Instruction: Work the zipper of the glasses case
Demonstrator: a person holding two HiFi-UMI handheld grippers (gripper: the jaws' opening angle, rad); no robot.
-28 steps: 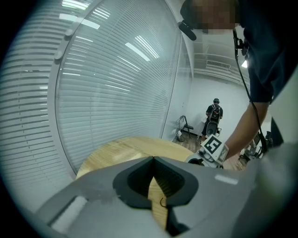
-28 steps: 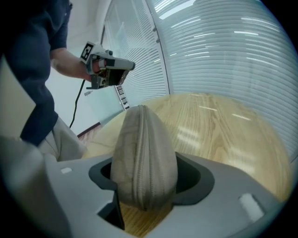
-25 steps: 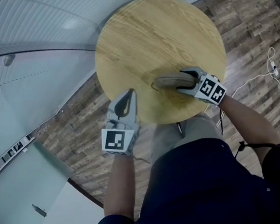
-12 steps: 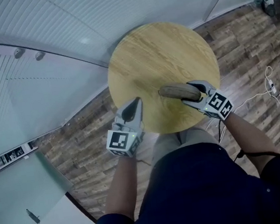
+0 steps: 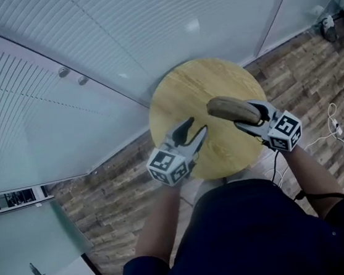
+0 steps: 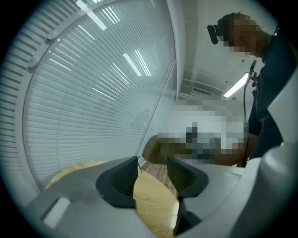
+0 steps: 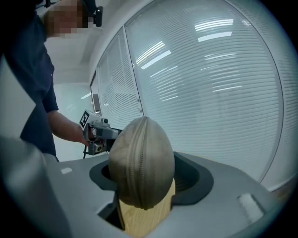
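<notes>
The glasses case (image 5: 234,110) is off the desk (image 5: 202,80), pinched at one end in the jaws of the right gripper (image 5: 252,121). In the right gripper view the case (image 7: 142,162) fills the gap between the jaws. It is seen almost end-on, so its long axis runs out along the line that gripper points. The zipper seam climbs over the near end, midway between the two jaws.

In the head view the free end of the case points up and to the left, towards the empty-handed side.

The left gripper (image 5: 194,128) is near that free end but not touching it. Its jaws have just been opening and now stand spread with nothing between them, only desk wood showing in the gap (image 6: 152,161). From those jaws the case lies ahead and a little to the right. It is probably the rounded brown shape beyond their tips, though a mosaic patch covers part of it.

The left gripper is the one placed to take the zipper. I cannot make out the pull tab in any view, so which end it sits at is uncertain.
</notes>
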